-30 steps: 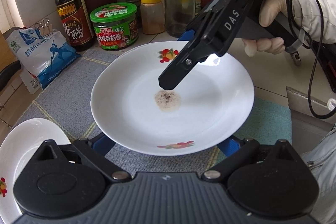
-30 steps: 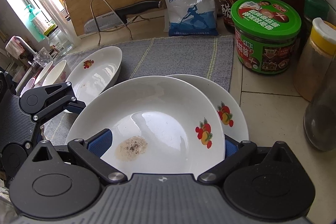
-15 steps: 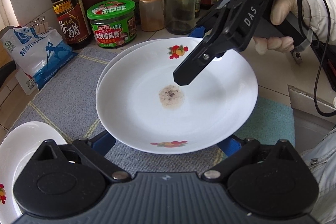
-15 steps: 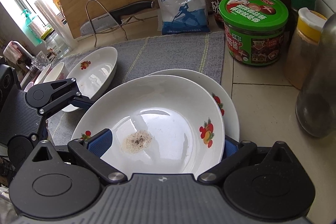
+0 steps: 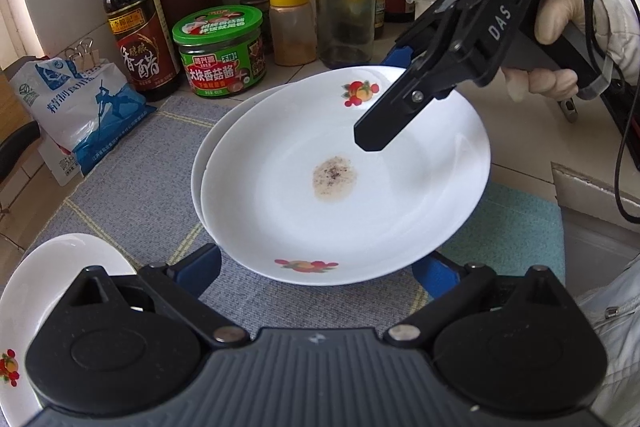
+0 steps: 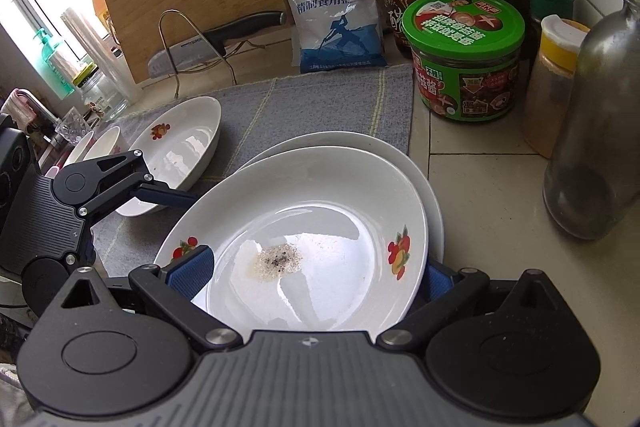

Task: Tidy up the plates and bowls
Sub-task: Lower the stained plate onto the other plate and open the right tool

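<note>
Both jaws spread wide around my stained plate [image 5: 344, 183], nested on another plate [image 6: 434, 195]; nudging could slide it off.

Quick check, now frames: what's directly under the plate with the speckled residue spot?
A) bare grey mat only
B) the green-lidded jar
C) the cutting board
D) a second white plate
D: the soiled plate overlaps a second white plate, whose rim shows just past its far edge in the right wrist view and at its left edge in the left wrist view.
</note>
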Motion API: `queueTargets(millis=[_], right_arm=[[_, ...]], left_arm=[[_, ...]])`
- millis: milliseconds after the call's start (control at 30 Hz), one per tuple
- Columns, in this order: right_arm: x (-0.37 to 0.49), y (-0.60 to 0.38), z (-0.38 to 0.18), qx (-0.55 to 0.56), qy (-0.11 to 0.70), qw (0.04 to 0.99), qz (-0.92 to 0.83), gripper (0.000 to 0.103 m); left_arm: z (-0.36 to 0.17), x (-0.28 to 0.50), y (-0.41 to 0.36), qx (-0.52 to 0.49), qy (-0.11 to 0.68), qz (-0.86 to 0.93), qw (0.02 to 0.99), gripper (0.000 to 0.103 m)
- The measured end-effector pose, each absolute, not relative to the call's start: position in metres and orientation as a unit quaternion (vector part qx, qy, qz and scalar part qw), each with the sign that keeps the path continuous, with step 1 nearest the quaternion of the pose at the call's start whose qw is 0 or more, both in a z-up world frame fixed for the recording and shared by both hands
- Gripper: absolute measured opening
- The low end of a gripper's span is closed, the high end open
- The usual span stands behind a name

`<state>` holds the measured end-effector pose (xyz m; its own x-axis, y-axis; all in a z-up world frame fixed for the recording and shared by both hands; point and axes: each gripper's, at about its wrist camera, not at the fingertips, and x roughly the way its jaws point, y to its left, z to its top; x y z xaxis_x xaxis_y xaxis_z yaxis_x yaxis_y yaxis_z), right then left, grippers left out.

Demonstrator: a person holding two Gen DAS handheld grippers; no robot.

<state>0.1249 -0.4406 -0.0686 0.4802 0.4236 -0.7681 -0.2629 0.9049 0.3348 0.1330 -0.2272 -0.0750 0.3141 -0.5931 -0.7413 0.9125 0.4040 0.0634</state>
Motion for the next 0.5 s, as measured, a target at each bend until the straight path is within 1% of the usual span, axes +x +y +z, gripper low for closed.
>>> queueTargets(millis=[500], right_arm=[[0.113,-0.437,-0.059,0.074,0.460,0.869,0.167,0.103]], left_arm=[[-0.067,0.122,-0.211,0.222,0.315,-0.462,0.799,0.101]])
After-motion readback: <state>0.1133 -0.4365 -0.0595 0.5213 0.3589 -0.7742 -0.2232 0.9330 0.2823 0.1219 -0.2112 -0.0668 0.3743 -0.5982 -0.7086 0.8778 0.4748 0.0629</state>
